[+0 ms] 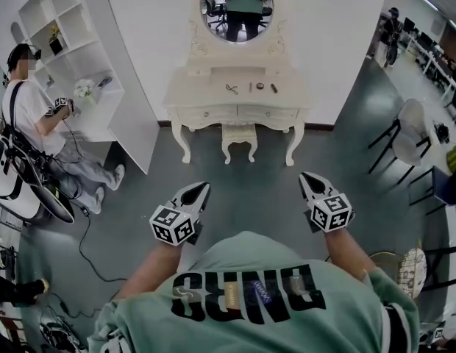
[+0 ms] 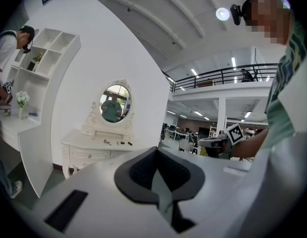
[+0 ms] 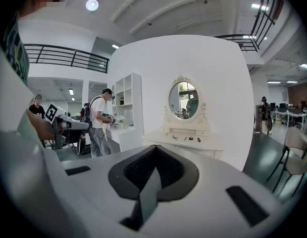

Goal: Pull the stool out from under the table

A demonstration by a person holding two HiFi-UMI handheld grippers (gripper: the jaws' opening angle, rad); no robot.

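Stool (image 1: 238, 140) sits tucked under the tabletop (image 1: 213, 87), well apart from the left hand-held gripper (image 1: 202, 189) and right hand-held gripper (image 1: 307, 179), both held with jaws together, empty. Approach is judged pending; jaws must be parted once it is reached.

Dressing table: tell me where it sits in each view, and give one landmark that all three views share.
Head view: dressing table at top centre.
Left gripper view: the table is left of centre, below mid-height.
Right gripper view: the table is right of centre, below mid-height.
Shared landmark: the oval mirror standing on it.
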